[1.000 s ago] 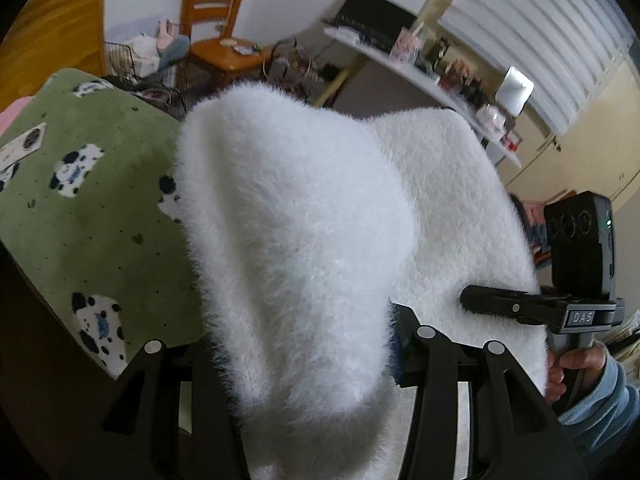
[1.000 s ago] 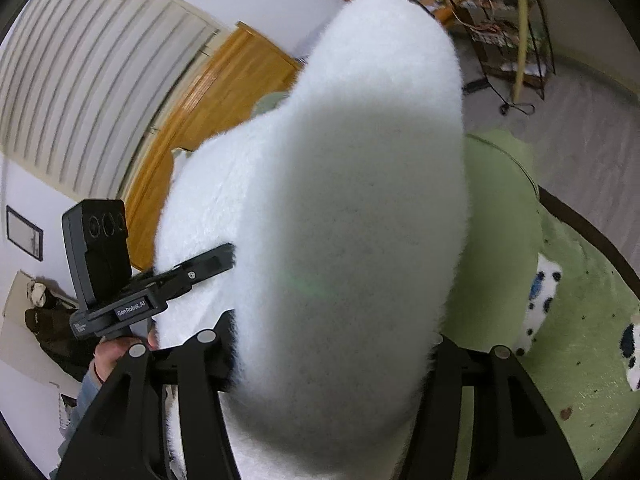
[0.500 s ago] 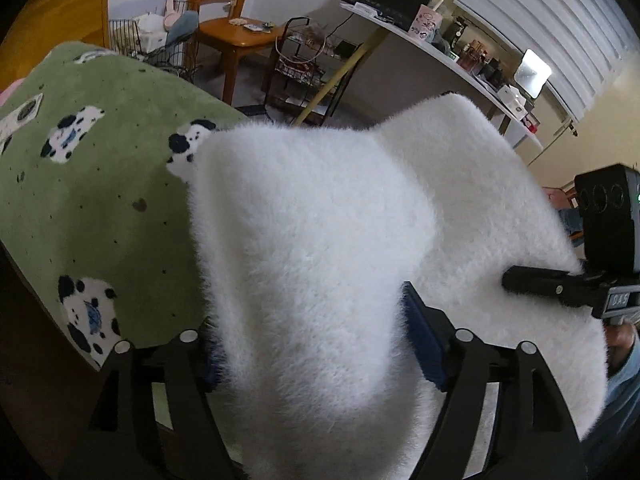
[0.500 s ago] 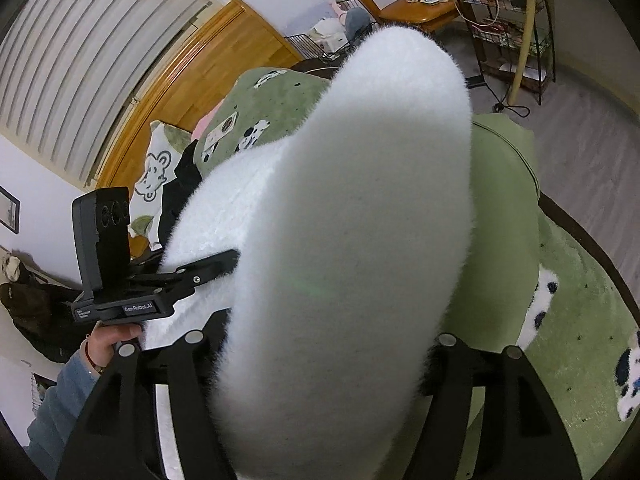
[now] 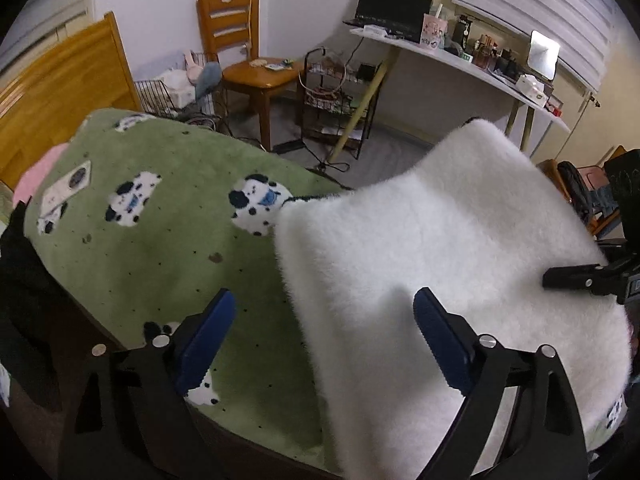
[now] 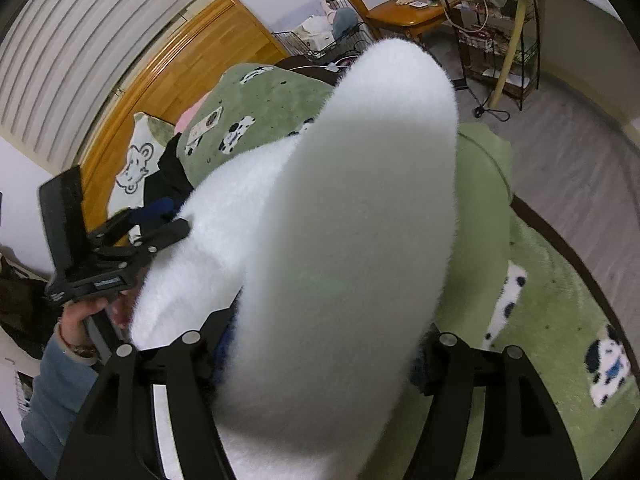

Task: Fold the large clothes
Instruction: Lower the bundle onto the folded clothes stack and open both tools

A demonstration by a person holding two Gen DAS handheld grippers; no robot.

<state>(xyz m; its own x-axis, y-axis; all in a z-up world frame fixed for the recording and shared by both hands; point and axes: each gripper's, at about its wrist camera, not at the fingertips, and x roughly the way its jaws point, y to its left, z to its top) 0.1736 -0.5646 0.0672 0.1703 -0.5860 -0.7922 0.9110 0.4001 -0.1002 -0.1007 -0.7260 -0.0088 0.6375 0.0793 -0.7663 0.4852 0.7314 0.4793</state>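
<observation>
A white fluffy garment [image 5: 440, 248] lies across the green dog-print blanket [image 5: 160, 252] on the bed. My left gripper [image 5: 322, 300] is open and its jaws are opening wider. The garment's left edge lies between them, and the left blue pad [image 5: 208, 336] is clear of it over the blanket. In the right wrist view a thick raised fold of the garment [image 6: 352, 216] fills my right gripper [image 6: 324, 344], which is shut on it. The fold hides its fingertips. The left gripper [image 6: 160, 220] shows beside the garment, held by a hand in a blue sleeve.
Past the bed's foot stand a wooden chair [image 5: 248, 60], a wire basket [image 5: 168, 92], a metal rack [image 5: 336, 92] and a long desk [image 5: 460, 60]. A wooden headboard [image 5: 52, 92], dark clothing [image 5: 24, 280] and a mouse-print pillow [image 6: 136, 168] lie to the left.
The left jaws have spread apart and let go of the white fold, which has dropped flat onto the blanket. The right gripper still holds its fold, now over more of the bed.
</observation>
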